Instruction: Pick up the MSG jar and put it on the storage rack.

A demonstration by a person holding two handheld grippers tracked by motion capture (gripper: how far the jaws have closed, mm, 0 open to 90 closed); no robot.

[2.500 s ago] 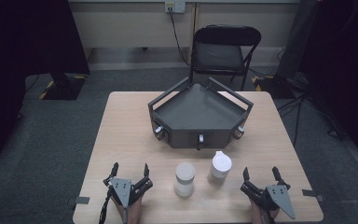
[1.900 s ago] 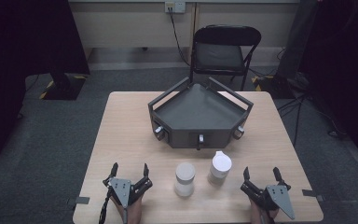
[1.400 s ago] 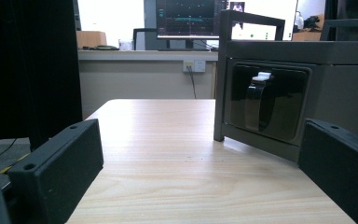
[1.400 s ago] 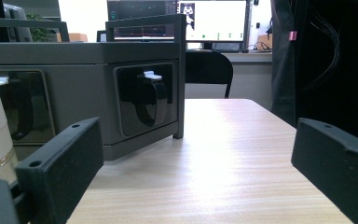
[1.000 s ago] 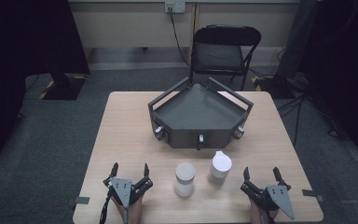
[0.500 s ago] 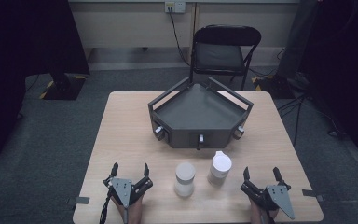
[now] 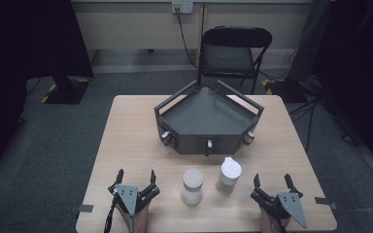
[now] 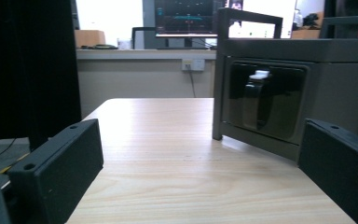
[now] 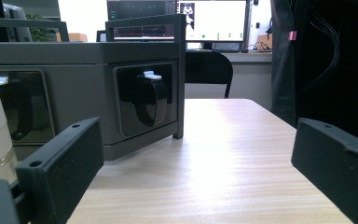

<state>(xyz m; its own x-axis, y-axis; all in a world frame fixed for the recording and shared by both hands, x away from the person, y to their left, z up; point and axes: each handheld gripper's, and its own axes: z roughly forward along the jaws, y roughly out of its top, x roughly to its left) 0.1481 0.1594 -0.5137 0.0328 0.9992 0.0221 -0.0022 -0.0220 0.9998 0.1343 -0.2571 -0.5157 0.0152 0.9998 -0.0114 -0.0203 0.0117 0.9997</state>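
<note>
Left claw (image 7: pixel 136 178) jaws wide apart, holding nothing, at near bench (image 7: pixel 131 136) edge, right claw (image 7: pixel 272 181) likewise wide and bare, two white jars (image 7: pixel 193 185) upright between them, apart, grey tray (image 7: pixel 209 116) beyond at mid-bench.

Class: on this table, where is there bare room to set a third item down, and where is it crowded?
Bare wood lies left of the dark grey metal tray and right of it. The white cylindrical jar and white lidded bottle crowd the front middle.
</note>
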